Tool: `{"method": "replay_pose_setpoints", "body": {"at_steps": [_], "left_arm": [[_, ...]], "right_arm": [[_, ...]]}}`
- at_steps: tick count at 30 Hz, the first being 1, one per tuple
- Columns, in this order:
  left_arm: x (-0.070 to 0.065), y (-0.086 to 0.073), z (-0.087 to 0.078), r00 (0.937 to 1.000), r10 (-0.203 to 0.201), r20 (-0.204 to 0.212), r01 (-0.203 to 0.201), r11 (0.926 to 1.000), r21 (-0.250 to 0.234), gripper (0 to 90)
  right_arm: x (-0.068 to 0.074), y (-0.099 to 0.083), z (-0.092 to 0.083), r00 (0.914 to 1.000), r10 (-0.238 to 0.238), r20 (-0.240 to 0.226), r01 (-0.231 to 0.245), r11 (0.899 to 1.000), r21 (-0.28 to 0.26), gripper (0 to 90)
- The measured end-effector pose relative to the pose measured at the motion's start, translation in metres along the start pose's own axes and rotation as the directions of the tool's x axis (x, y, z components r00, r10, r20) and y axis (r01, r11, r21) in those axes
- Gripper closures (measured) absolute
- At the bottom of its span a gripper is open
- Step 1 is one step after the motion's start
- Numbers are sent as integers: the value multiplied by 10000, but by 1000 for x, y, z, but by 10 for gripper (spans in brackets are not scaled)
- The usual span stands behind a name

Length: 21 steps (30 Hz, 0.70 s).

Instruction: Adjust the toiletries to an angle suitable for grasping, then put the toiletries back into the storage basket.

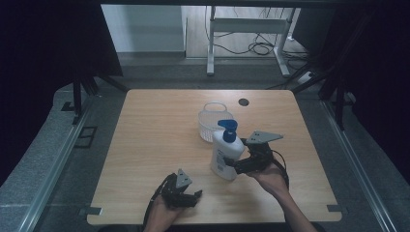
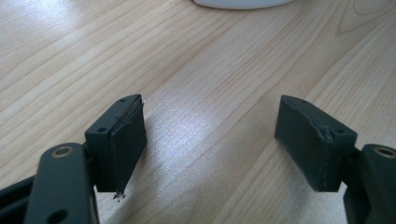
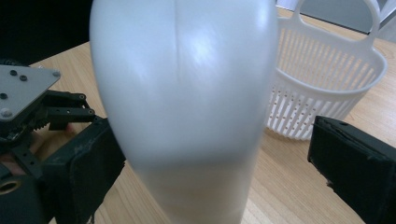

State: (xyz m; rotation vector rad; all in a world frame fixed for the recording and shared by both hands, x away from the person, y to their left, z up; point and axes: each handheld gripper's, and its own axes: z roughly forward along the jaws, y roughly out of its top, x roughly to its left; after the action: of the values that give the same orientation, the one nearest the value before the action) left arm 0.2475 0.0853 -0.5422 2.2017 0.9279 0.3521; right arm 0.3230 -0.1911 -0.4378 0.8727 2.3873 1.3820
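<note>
Two jaws of the right gripper (image 3: 205,172) stand apart around the lower body of the white pump bottle (image 1: 226,154), not yet pressing it. The bottle stands upright mid-table, just before the white basket (image 1: 212,121). Its plastic looks smooth and slippery, likely squashy; the waist seems the safest hold. The left gripper (image 2: 210,140) rests gaping over bare table (image 1: 154,125).

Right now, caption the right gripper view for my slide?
Open right tool straddles white bottle, basket behind.
</note>
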Motion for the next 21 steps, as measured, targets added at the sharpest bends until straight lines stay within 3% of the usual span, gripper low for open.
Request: {"method": "replay_pose_setpoints", "body": {"at_steps": [21], "left_arm": [[0,0,0,10000,20,7,-20,10000,15,236]], "right_arm": [[0,15,13,10000,-53,-35,53,9999,-141,133]]}}
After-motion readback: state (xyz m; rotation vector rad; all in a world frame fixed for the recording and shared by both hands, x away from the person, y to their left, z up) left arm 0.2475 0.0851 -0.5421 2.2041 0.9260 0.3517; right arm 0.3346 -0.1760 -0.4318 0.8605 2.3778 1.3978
